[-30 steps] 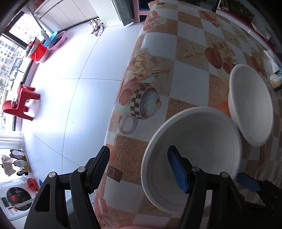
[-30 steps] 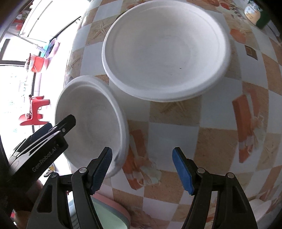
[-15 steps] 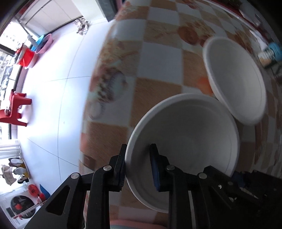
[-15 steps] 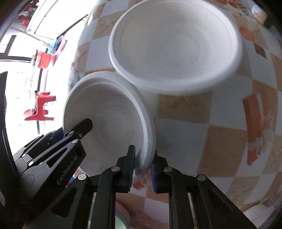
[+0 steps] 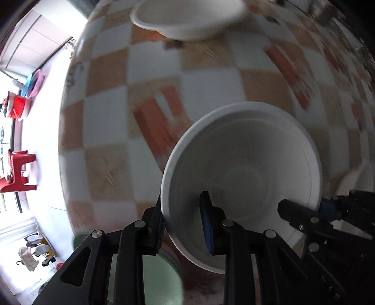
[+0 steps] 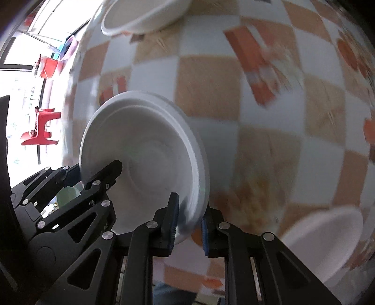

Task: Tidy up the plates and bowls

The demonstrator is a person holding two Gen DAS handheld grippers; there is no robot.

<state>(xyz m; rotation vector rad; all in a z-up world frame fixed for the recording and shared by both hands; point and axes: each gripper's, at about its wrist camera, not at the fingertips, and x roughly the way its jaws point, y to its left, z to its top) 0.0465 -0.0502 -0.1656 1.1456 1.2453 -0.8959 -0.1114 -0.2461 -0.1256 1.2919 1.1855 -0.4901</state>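
Carrying bowl point(image 5: 243, 169) above table point(image 5: 150, 70), both hand-held grippers, left point(image 5: 182, 220) and right point(image 6: 188, 224), clamped on its rim; next likely nesting into another bowl point(image 5: 187, 18).

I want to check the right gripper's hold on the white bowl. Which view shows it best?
Right wrist: the right gripper pinches the white bowl rim between both pads. The left wrist view shows only its tips at the bowl's far rim.

Checkered table point(image 5: 206, 70) bears a white bowl point(image 5: 187, 18).

Both the left gripper point(image 5: 182, 219) and right gripper point(image 6: 188, 224) have black triangular-cutout fingers, silver screws, blue ribbed pads.
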